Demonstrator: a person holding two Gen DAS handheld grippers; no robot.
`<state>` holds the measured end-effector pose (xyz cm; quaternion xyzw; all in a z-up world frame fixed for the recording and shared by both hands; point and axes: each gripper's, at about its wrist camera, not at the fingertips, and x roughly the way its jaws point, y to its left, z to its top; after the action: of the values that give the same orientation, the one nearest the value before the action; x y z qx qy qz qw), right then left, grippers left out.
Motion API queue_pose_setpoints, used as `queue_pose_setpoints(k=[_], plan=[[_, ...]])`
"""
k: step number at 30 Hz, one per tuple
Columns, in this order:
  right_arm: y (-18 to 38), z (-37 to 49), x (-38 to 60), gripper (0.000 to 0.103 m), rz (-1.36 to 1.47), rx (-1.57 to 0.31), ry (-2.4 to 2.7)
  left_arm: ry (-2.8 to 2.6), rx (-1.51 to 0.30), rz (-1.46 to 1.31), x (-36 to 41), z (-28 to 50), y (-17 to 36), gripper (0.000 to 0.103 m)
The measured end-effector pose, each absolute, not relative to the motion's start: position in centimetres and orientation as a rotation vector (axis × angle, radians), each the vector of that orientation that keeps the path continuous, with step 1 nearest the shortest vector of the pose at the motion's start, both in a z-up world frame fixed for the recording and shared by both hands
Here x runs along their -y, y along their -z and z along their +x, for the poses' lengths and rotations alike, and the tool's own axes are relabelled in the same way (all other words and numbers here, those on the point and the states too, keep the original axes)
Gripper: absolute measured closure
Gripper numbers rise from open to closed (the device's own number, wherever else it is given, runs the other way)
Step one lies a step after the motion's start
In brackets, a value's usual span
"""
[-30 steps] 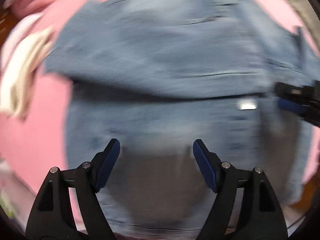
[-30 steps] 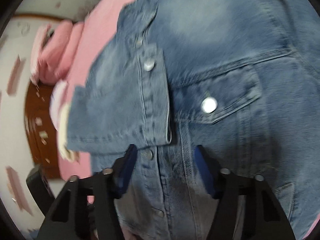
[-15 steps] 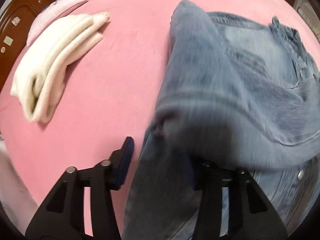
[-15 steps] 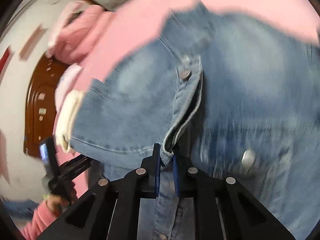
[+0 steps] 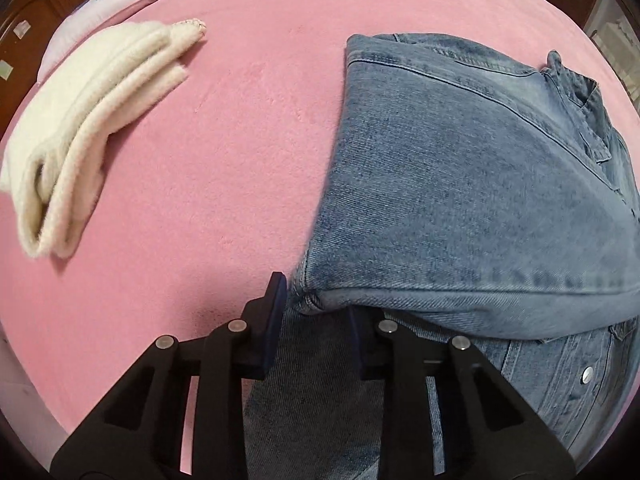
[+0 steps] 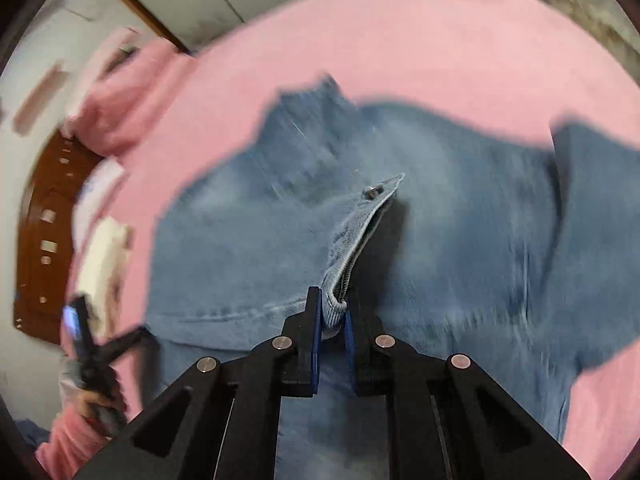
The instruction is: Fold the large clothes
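A blue denim jacket (image 5: 460, 184) lies on the pink bed cover (image 5: 224, 160), one part folded over the rest. My left gripper (image 5: 316, 312) has its jaws around the folded corner of the denim at the fold's left end. In the right wrist view the jacket (image 6: 256, 240) is blurred. My right gripper (image 6: 332, 316) is shut on the buttoned front edge of the jacket and holds it raised above the rest. The left gripper also shows at the lower left of the right wrist view (image 6: 92, 344).
A folded cream knit garment (image 5: 88, 128) lies on the bed at the left. A pale pillow (image 5: 104, 4) and a dark wooden headboard (image 6: 44, 240) are beyond it. A pink bundle (image 6: 132, 92) sits at the bed's head.
Both grippers went from open over the spread jacket to closing on denim edges. The jacket part has been folded over, and the right gripper has lifted its edge farther.
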<state>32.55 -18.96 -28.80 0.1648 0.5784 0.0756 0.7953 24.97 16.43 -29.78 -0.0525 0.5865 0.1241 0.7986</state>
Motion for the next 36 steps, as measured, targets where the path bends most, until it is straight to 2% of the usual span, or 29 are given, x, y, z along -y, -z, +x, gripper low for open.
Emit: queue_pose_setpoints(k=[5,10,11,12,13,17,19,22,25,27,29,31,33,35,36], plan=[[32.8,29.7,19.7,0.093,0.255,-1.351,0.057,-0.273,-1.308,-0.007,-15.7,25.1,29.1,0.078],[28.3,28.1,21.4,0.093,0.329,-1.217,0.158,-0.198,-1.292,0.011,-12.4,23.4,23.8,0.079],[27.4,27.9,21.2,0.093,0.376,-1.199,0.101,-0.152,-1.288,-0.017,-11.4,23.3,23.0,0.083],[26.7,27.8,20.4,0.093,0.433,-1.191,0.009,-0.085,-1.299,-0.060,-10.1,23.6,22.4,0.093],[26.3,27.7,18.9,0.093,0.497,-1.189,-0.102,-0.050,-1.311,-0.092,-9.3,23.8,22.4,0.097],[28.3,29.3,11.7,0.102,0.680,-1.265,-0.355,0.012,-1.405,-0.274,-7.6,26.8,25.7,0.103],[30.2,29.5,8.7,0.102,0.724,-1.308,-0.410,0.021,-1.480,-0.360,-7.2,27.9,28.5,0.103],[32.9,30.3,5.5,0.102,0.697,-1.364,-0.432,0.023,-1.511,-0.324,-7.3,29.0,30.4,0.103],[34.1,30.5,7.2,0.102,0.580,-1.387,-0.377,-0.025,-1.498,-0.231,-9.2,28.8,29.9,0.103],[35.2,30.2,10.6,0.103,0.612,-1.384,-0.317,-0.138,-1.493,-0.142,-11.8,28.2,29.8,0.103],[34.8,29.4,15.2,0.103,0.614,-1.370,-0.214,-0.173,-1.486,-0.235,-15.3,27.1,30.1,0.103],[33.5,28.2,19.0,0.103,0.533,-1.353,-0.098,-0.168,-1.478,-0.410,-18.0,26.0,30.4,0.103],[31.6,27.3,20.5,0.103,0.520,-1.331,-0.004,-0.269,-1.497,-0.329,-18.2,25.4,30.4,0.103],[29.9,26.6,20.2,0.103,0.326,-1.299,0.229,-0.317,-1.475,-0.298,-17.8,24.9,29.5,0.103],[29.1,26.3,20.3,0.103,0.355,-1.265,0.224,-0.323,-1.464,-0.321,-17.5,24.6,28.7,0.103]])
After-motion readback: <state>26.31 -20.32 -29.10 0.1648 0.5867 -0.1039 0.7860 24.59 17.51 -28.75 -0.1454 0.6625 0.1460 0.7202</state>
